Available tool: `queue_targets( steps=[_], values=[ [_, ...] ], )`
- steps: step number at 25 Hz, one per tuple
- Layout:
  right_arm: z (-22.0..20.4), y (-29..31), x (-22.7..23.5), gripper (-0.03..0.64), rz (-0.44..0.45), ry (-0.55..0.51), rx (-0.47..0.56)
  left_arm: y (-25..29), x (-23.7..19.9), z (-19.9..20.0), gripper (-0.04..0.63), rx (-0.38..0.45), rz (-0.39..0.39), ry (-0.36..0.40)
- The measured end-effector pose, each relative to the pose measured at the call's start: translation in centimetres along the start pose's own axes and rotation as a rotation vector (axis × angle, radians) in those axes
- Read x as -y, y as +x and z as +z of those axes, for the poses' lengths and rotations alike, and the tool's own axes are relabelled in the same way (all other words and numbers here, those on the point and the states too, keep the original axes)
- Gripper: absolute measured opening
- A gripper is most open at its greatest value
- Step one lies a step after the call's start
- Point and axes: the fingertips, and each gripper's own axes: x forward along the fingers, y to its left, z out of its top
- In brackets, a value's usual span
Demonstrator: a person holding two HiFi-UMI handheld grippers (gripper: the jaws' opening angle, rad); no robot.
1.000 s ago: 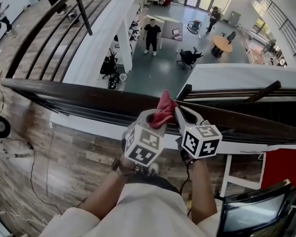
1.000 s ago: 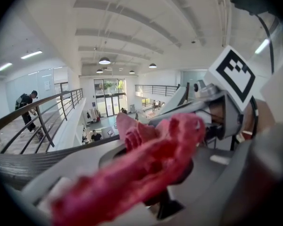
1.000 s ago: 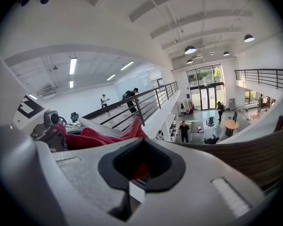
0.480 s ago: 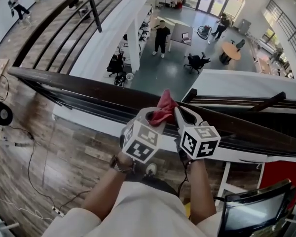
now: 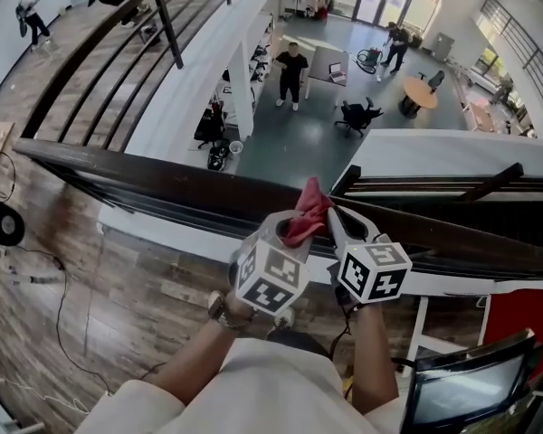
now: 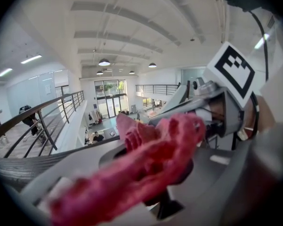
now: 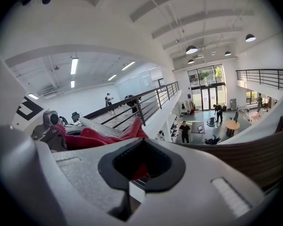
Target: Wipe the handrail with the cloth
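A red cloth (image 5: 306, 212) is bunched over the dark wooden handrail (image 5: 145, 175), which runs from left to right in front of me. My left gripper (image 5: 288, 224) is shut on the cloth, and in the left gripper view the cloth (image 6: 151, 159) fills the space between the jaws. My right gripper (image 5: 331, 215) meets the cloth from the right. Its jaws are closed together in the right gripper view, with red cloth (image 7: 92, 138) showing in their cutout and beyond it. The handrail (image 7: 257, 159) shows as brown wood on the right there.
Beyond the rail is a drop to a lower floor with a standing person (image 5: 291, 72), a round table (image 5: 419, 86) and desks. Another railing (image 5: 100, 52) runs at upper left. Cables (image 5: 36, 274) lie on the wood floor. A monitor (image 5: 462, 389) is at lower right.
Both grippers and the cloth have drifted slightly right and lower in the head view. They stay together on the cloth at the rail.
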Motion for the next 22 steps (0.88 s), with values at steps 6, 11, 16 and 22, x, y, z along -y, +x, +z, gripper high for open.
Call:
queue_targets(
  steps=[6,11,16,22],
  values=[
    [0.4,-0.2,0.8,0.003,-0.038,0.011,0.006,0.5,0.2,0.6,0.069,0.009,-0.015,0.006],
    [0.3,0.2,0.1,0.003,-0.05,0.006,0.003,0.1,-0.4,0.3,0.069,0.008,-0.012,0.003],
    [0.5,0.3,-0.3,0.003,-0.053,0.003,-0.002,-0.3,-0.7,0.3,0.069,0.012,-0.017,-0.004],
    [0.8,0.7,-0.6,0.003,-0.055,0.005,-0.004,-0.5,-1.2,0.5,0.069,0.014,-0.025,-0.007]
  ],
)
